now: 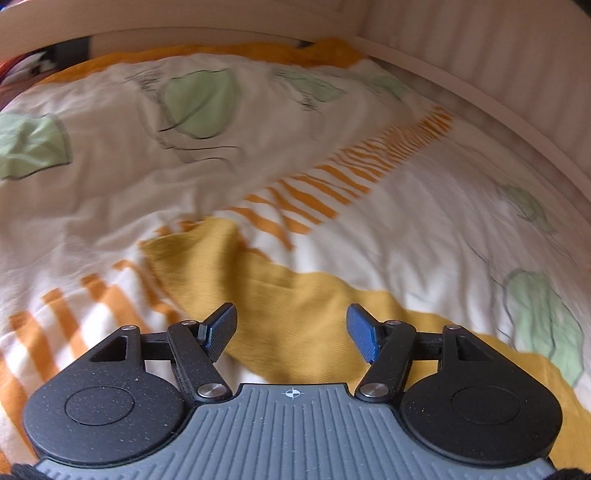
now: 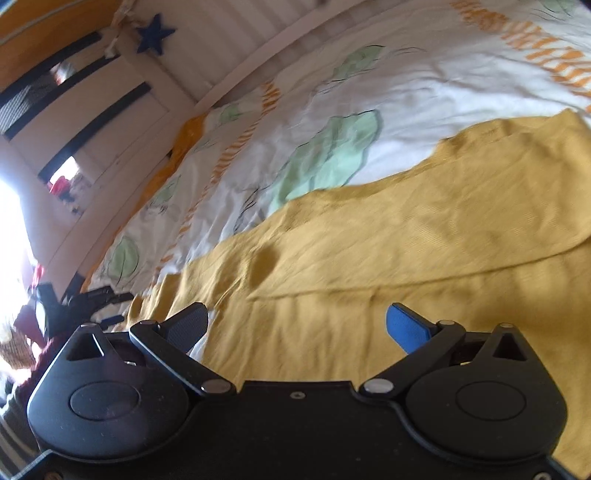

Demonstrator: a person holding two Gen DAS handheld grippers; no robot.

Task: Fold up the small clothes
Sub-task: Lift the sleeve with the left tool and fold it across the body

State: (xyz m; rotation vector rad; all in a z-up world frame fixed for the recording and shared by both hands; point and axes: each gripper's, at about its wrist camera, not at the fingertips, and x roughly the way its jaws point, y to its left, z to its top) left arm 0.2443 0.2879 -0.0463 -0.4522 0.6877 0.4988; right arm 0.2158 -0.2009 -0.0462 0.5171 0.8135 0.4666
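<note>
A mustard-yellow garment [image 1: 280,295] lies on a white duvet [image 1: 110,184] printed with green shapes and orange stripes. In the left wrist view my left gripper [image 1: 291,332] is open, its blue pads [image 1: 221,330] just above the garment's narrow end. In the right wrist view the garment [image 2: 388,236] spreads wide, with a folded flap lying across it. My right gripper [image 2: 297,325] is open and empty over the garment's near edge.
A white ribbed bed wall [image 1: 480,55] runs along the far and right side of the duvet. In the right wrist view a white slatted bed end with a blue star [image 2: 155,33] stands at upper left, with dark clutter [image 2: 66,299] at far left.
</note>
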